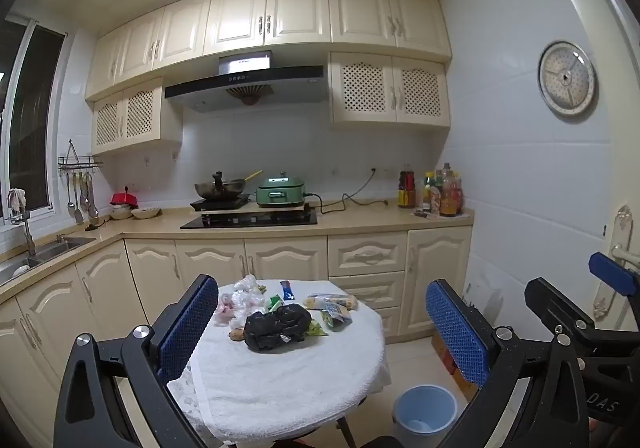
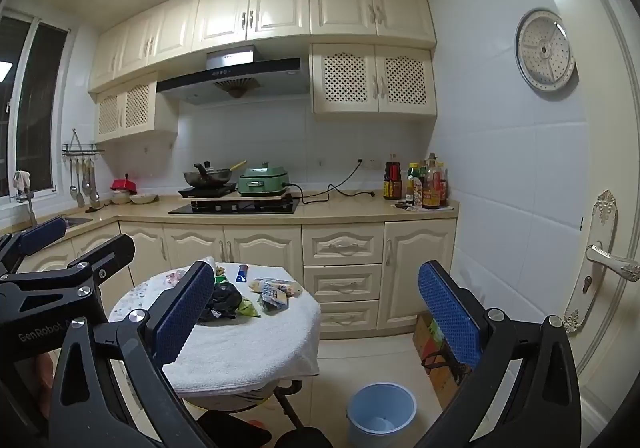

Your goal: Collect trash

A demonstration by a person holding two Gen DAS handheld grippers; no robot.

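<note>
- Left wrist view: the left gripper (image 1: 320, 322) stands wide and empty, framing the round towel-covered table (image 1: 288, 380). The trash sits bunched at the far side: a crumpled black plastic bag (image 1: 276, 328), clear bags (image 1: 244, 298) and snack wrappers (image 1: 334, 308) (likely heaped for easy picking).
- Right wrist view: the right gripper (image 2: 316, 312) is equally wide, holding nothing. The light-blue bin (image 2: 380, 414) waits open on the floor just beside the table, probably so the trash drops straight in.
</note>
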